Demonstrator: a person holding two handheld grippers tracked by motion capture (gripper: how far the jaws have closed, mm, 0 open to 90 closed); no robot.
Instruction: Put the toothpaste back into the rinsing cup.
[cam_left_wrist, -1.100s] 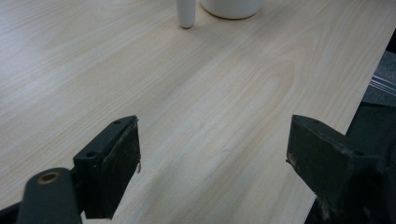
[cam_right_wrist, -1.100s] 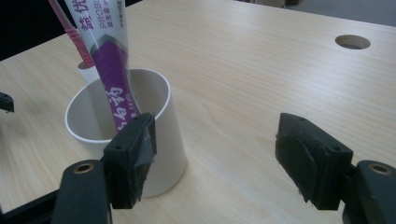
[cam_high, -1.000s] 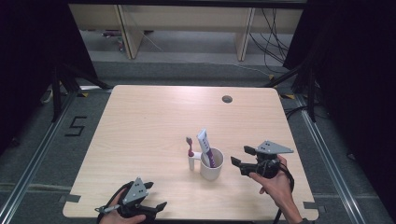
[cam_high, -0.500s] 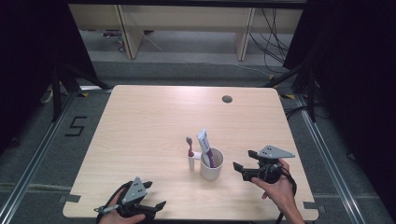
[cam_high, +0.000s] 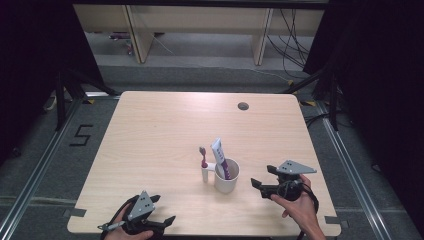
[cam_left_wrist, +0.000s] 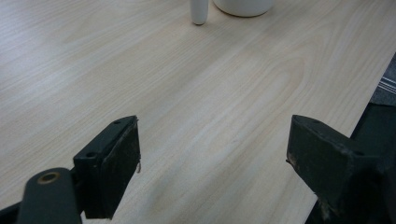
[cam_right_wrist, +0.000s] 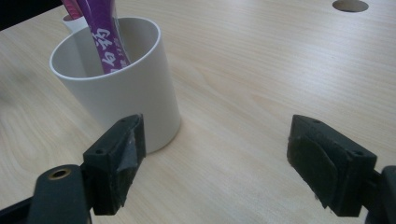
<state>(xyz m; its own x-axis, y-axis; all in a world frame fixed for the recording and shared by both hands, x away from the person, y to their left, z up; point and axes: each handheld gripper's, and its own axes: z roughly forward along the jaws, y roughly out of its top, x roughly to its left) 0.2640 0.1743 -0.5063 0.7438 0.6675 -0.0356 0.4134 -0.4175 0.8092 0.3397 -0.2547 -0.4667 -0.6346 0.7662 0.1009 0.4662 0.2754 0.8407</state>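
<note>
R gripper (cam_high: 261, 176) backed off, opening, toothpaste (cam_high: 220, 159) upright

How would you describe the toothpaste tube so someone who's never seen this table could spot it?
On the light wooden table, find the white cylindrical cup toward the near edge, right of centre. The purple and white toothpaste tube stands tilted inside it, whereas the pink toothbrush stands outside, just left of the cup.

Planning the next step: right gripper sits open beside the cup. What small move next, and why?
Probably ease the right gripper back from the white cup. Its jaws have just been opening and hold nothing; the toothpaste tube already stands in the cup, so the placing looks done. The left gripper rests open near the table edge.
</note>
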